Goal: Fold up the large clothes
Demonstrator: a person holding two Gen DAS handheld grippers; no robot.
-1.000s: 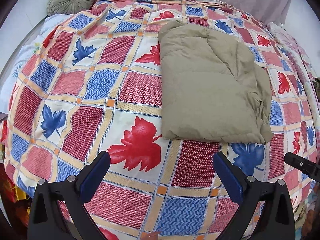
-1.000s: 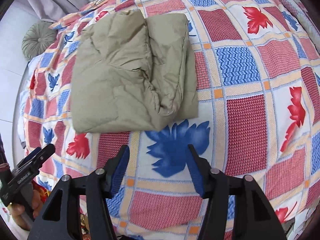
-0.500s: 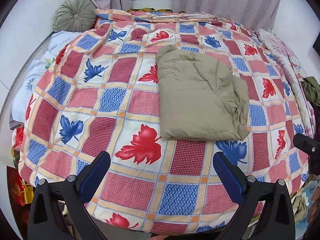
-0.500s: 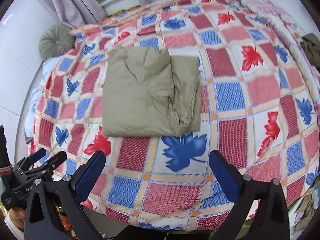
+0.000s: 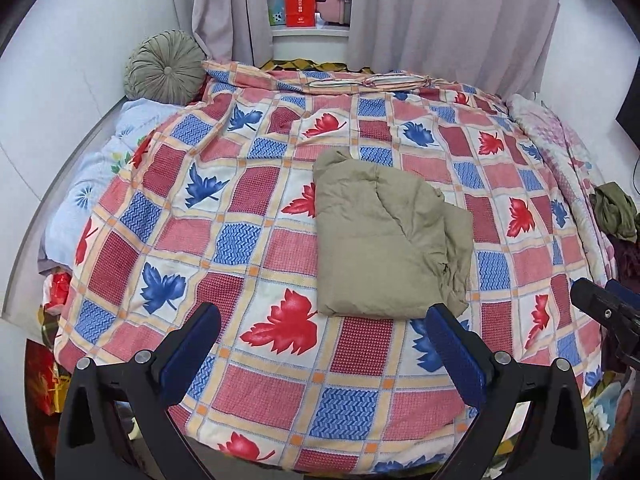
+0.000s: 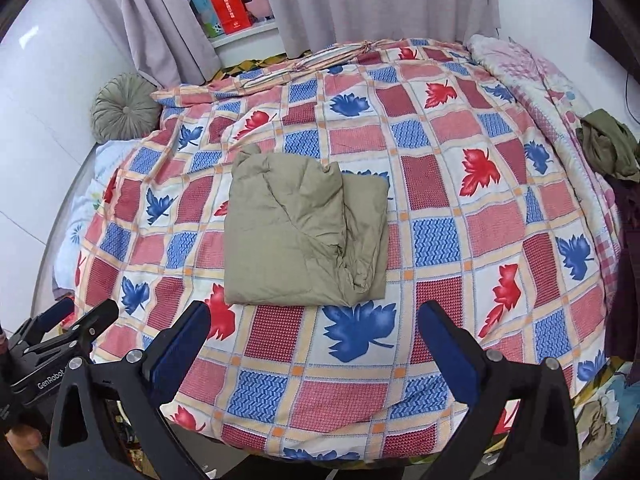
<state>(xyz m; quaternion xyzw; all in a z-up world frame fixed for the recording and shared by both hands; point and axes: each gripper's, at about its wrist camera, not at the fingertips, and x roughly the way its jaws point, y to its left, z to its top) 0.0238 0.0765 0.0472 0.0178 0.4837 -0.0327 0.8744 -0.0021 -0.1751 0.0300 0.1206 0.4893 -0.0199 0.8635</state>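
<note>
At the far left corner of the bed point(image 5: 120, 208) a round green cushion point(image 5: 164, 66) leans on the white wall, beside a grey curtain point(image 5: 224, 12). The left gripper point(image 5: 320, 344) is spread wide with nothing between its blue pads point(image 5: 192, 348); it is above the near edge of the bed. In the middle of the checked leaf-pattern bedcover point(image 5: 240, 240) lies the olive-green padded garment point(image 5: 384, 240), folded into a thick, almost square packet. Its near and left edges are straight and smooth, but its right side is creased, with one layer bunched over a lower one. The right gripper point(image 6: 316, 344) is also spread wide and empty, above the near edge. At the right edge of the bed lies a crumpled dark green cloth point(image 6: 608, 152). Compared with one second ago, both cameras now see the bed from higher, so the garment looks smaller and the curtains and window shelf appear. The right gripper, then partly open, stands fully apart now.
</note>
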